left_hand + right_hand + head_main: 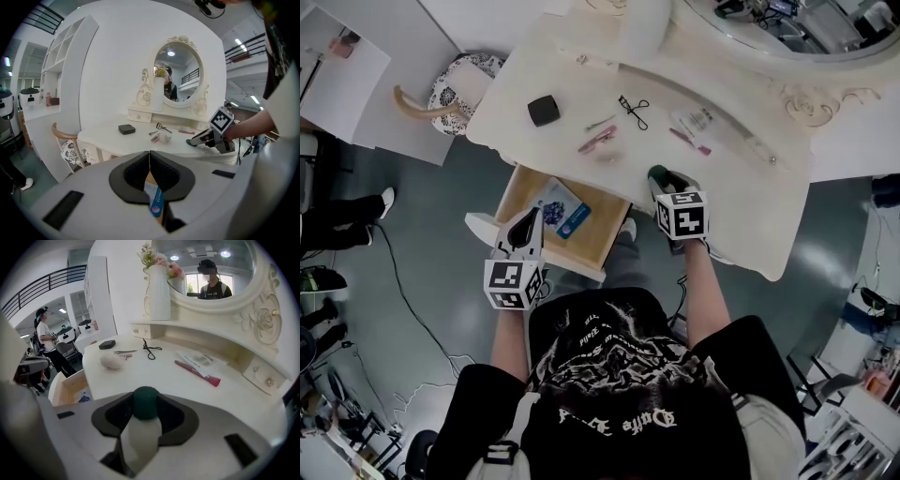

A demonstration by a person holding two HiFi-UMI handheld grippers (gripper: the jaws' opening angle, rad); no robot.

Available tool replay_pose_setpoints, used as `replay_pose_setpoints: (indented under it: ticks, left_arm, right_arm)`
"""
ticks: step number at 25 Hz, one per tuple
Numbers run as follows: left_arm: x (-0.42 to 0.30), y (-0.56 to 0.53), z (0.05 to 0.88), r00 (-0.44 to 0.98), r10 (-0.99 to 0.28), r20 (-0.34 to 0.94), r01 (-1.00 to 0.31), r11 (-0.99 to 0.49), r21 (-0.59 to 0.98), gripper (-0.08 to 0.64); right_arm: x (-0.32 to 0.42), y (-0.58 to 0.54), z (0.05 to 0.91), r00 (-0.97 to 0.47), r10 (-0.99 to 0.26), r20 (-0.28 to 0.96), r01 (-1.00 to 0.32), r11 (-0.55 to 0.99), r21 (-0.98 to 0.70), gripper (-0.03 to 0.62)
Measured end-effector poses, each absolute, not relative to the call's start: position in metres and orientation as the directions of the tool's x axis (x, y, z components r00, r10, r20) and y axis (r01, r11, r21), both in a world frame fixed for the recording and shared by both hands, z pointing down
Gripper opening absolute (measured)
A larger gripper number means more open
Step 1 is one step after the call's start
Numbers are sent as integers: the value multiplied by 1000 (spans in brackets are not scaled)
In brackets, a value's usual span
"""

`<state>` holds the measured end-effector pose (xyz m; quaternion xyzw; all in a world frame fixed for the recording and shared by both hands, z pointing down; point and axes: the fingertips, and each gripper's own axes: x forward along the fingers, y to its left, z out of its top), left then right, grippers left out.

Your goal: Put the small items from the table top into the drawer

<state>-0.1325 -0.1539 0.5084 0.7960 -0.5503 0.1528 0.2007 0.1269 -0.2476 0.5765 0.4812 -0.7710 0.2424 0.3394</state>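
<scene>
Bottle [140,437], white with a green cap, stands near the tabletop's [741,206] front edge between the right gripper's [146,401] parted jaws, seemingly lined up for a grasp; left gripper [149,155], shut and empty, hovers over the open drawer [521,192].

Ahead of you an oval mirror [178,70] stands upright, a white vase [159,291] of flowers just beside its left edge. To your left sits a chair [455,89] with a patterned seat; a cable [405,300] trails across the floor [441,206]
</scene>
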Motion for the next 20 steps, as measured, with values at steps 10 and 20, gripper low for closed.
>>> replay_pose_setpoints:
  ticks: [10,20]
  left_arm:
    - [-133,-148,513,336,-816,471,-942,-296,159,17]
    - [-144,-148,504,312,-837,449,-950,-276,145,17]
  right_arm:
    - [127,-248,579,-295,-558,776,-909,414,-48,118]
    - [131,-248,574,-304,-578,757,-910,412,-52,38]
